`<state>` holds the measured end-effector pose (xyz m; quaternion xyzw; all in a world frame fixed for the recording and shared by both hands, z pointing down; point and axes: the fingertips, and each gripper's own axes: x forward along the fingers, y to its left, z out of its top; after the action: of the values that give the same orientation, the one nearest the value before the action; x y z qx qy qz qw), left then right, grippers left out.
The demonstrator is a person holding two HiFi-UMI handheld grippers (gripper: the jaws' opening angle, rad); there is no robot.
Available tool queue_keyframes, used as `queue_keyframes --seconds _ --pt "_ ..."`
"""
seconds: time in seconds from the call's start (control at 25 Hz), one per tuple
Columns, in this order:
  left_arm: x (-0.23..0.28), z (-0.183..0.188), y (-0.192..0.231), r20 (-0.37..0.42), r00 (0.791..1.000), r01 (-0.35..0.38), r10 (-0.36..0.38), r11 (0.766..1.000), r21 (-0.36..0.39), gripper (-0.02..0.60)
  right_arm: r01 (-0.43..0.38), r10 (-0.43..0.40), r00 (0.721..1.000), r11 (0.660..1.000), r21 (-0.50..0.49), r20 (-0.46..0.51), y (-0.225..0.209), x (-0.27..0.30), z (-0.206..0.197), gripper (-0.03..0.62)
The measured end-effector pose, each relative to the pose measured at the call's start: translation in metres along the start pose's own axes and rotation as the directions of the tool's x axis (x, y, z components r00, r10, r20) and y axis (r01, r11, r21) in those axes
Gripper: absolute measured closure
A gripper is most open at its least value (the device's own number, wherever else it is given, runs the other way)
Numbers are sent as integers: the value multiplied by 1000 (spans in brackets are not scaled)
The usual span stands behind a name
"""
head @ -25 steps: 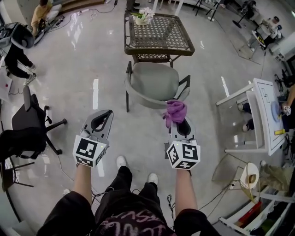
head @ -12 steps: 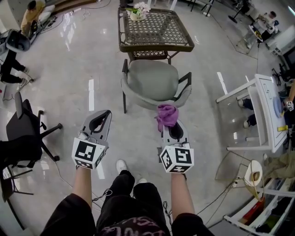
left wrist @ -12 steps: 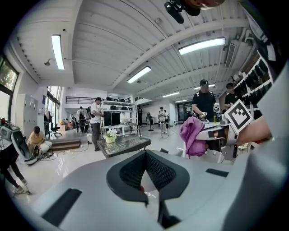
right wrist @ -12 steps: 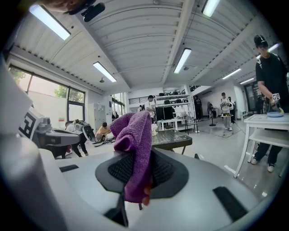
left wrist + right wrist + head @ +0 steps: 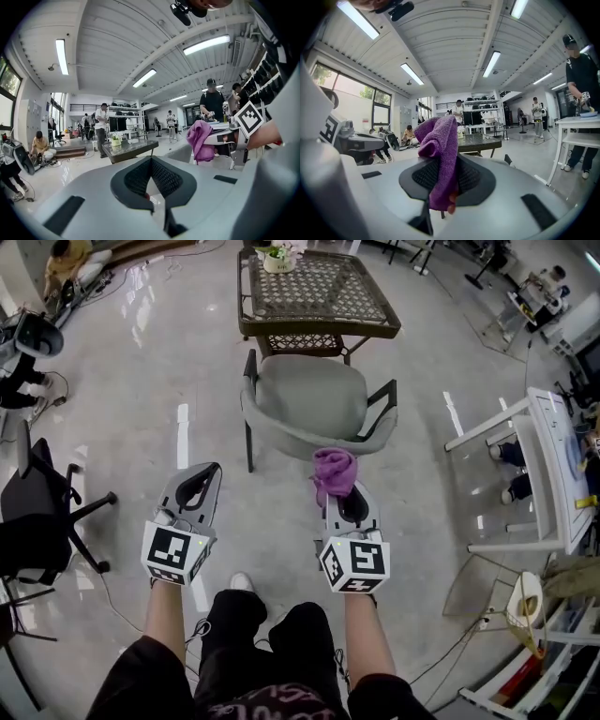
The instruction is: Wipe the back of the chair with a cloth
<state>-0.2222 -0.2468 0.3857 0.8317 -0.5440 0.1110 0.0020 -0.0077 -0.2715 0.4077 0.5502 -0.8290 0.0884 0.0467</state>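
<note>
One cloth (image 5: 334,470) is clamped in the right claw (image 5: 341,493), just short of the chair back (image 5: 302,441); the left claw (image 5: 208,473) is closed, empty.

Left claw (image 5: 211,471), right claw (image 5: 342,491) grey; black-white marker cubes (image 5: 174,552); black trousers (image 5: 248,634).

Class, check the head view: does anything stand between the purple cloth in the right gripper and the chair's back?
Nothing visible does. The purple cloth, clamped in the right gripper, hangs right by the grey chair's back, with no object between them.
</note>
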Motion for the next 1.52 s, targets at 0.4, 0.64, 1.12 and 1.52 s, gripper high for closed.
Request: queue_keyframes --seconds 0.4,0.64,1.12,1.52 --pt "-1 -58 5 21 999 -40 39 999 20 572 -124 124 992 992 -9 4 51 51 -50 502" --pt "-8 -80 20 29 996 -86 86 996 -16 572 -119 119 993 993 0 -10 73 88 -61 502" --pt "10 -126 23 110 987 -122 117 992 41 572 -19 19 998 1000 8 58 44 110 -87 502" --pt "28 -162 2 195 978 -91 81 995 43 572 -18 15 983 1000 17 181 4 79 -83 502"
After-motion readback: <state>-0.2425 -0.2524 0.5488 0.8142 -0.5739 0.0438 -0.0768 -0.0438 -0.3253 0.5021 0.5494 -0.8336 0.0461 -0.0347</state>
